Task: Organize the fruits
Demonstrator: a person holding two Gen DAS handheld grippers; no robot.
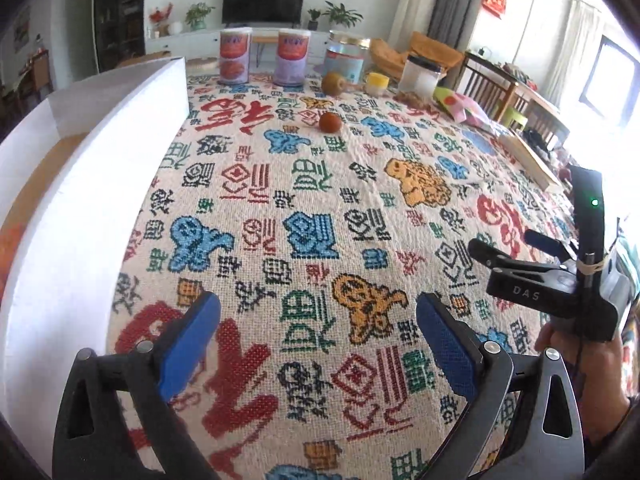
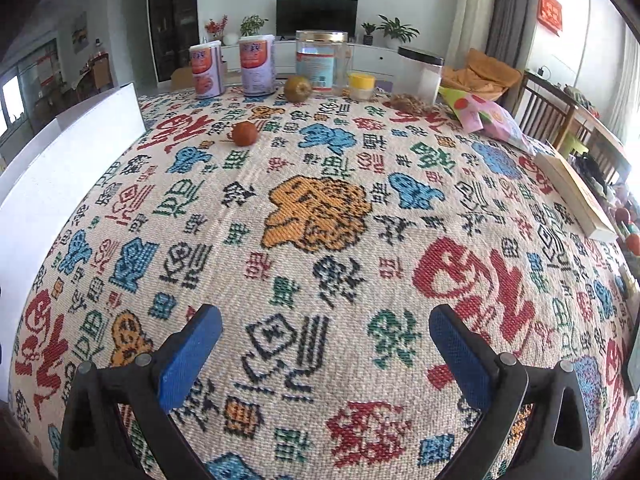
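Note:
A small reddish-brown round fruit [image 1: 330, 122] lies on the patterned tablecloth toward the far side; it also shows in the right wrist view [image 2: 245, 133]. A brown kiwi [image 1: 335, 83] sits farther back near the jars; it also shows in the right wrist view [image 2: 297, 88]. A white box [image 1: 80, 184] stands at the left, with something orange inside its near end; its wall shows in the right wrist view [image 2: 60, 168]. My left gripper [image 1: 318, 320] is open and empty above the cloth. My right gripper [image 2: 325, 334] is open and empty, far from both fruits.
Two purple-and-orange cans [image 2: 232, 66], a clear jar with a gold lid [image 2: 322, 60], a small yellow-lidded jar [image 2: 361, 86], a black-lidded container [image 2: 420, 74], a pink patterned bag [image 2: 488, 116] and a book [image 2: 576, 196] line the back and right edges. Chairs stand beyond.

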